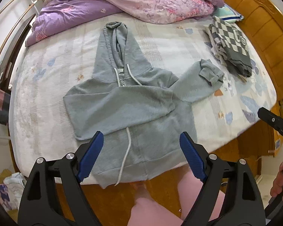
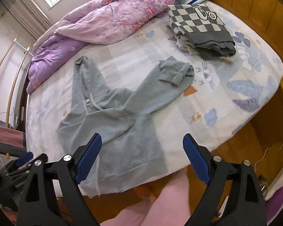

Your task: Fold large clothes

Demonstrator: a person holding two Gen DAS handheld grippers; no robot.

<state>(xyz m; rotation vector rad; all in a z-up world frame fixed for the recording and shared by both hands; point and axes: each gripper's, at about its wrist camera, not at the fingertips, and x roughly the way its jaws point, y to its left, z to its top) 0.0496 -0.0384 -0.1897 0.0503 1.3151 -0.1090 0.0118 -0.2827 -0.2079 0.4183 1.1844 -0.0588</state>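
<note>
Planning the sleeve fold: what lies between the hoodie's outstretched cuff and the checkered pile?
Only bare printed sheet between cuff and checkered pile, clearest in the right wrist view.

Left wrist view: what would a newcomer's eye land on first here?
The grey hoodie spread mid-bed, one sleeve folded across its chest and the other sleeve flung out to the side. Behind it, a purple floral quilt is heaped up; a folded checkered sweater tops a pile by the headboard.
</note>
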